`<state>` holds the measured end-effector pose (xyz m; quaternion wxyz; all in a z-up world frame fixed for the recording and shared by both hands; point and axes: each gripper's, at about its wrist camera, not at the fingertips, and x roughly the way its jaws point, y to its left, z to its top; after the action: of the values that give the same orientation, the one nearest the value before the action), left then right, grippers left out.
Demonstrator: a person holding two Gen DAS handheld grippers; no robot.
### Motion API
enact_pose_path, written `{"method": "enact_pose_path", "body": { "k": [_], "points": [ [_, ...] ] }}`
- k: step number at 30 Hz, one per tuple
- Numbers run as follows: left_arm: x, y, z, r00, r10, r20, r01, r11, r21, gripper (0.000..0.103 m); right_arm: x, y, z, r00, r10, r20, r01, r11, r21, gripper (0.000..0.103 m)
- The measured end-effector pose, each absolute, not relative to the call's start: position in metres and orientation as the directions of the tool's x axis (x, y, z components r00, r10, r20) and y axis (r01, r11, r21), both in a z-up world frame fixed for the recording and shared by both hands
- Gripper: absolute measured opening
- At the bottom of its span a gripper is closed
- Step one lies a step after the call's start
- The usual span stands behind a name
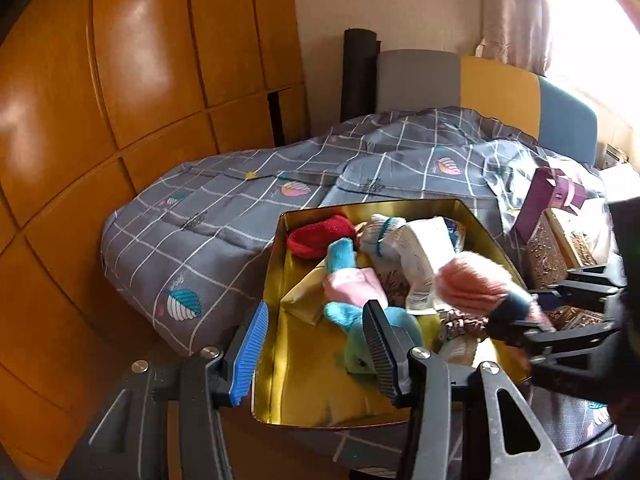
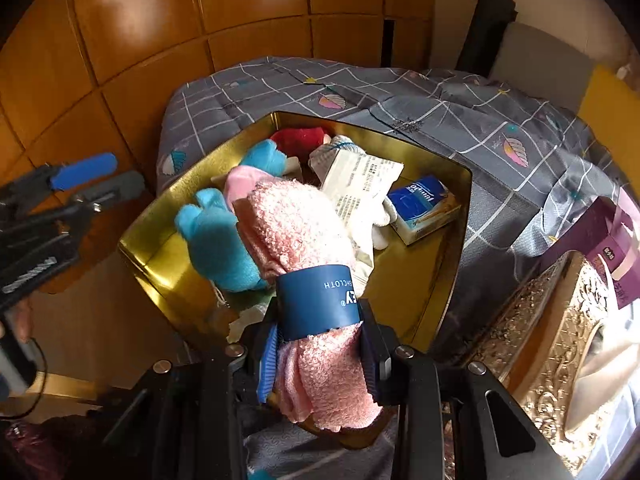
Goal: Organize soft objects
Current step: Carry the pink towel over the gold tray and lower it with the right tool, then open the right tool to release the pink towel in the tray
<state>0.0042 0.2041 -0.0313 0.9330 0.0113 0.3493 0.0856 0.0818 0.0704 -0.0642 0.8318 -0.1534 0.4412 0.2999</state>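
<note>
- Your right gripper (image 2: 320, 356) has its jaws clamped on a rolled pink washcloth (image 2: 308, 236), gripping it low on the roll, just below the dark blue paper band (image 2: 316, 300).
- The washcloth sticks out ahead of those jaws, over the near part of the gold tin (image 2: 460, 216). Whether its far end touches the things below you cannot tell.
- Your left gripper (image 1: 316, 344) has its jaws apart with nothing between them; through the gap you see the tin's near left corner and its bare gold floor.
- Ahead of the left jaws, inside the tin: a blue and pink plush toy (image 1: 344, 280), a red cloth (image 1: 320, 236) at the far left corner, a white sock with a blue stripe (image 1: 380, 228), and a white printed packet (image 1: 420, 260).
- From the right wrist, a blue tissue pack (image 2: 424, 208) lies on the tin floor, ahead and right of the jaws.
- The tin sits on a bed with a grey grid-pattern quilt (image 1: 192, 232).
- Right of the right jaws, outside the tin: an ornate gold box (image 2: 560, 360), and beyond it a purple box (image 2: 592, 232).
- A wooden panelled wardrobe (image 1: 120, 80) stands left of the bed.
- From the left wrist, the right gripper comes in from the right with the washcloth over the tin's right side.
</note>
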Motion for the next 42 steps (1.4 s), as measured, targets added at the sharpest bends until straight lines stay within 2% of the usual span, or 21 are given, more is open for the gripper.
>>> {"method": "enact_pose_path", "body": {
  "k": [12, 35, 42],
  "points": [
    [0.009, 0.190, -0.026, 0.756, 0.160, -0.634, -0.126, 0.987, 0.099, 0.050, 0.093, 0.073, -0.087, 0.478, 0.235, -0.846, -0.594, 0.796, -0.114, 0.035],
    [0.009, 0.190, -0.027, 0.751, 0.175, -0.637, -0.139, 0.985, 0.107, 0.050, 0.085, 0.079, -0.091, 0.541, 0.185, -0.820, -0.553, 0.813, -0.181, 0.037],
    [0.009, 0.188, -0.027, 0.749, 0.163, -0.642, -0.136, 0.986, 0.092, 0.050, 0.078, 0.074, -0.075, 0.587, 0.211, -0.782, -0.529, 0.831, -0.173, 0.058]
  ]
}}
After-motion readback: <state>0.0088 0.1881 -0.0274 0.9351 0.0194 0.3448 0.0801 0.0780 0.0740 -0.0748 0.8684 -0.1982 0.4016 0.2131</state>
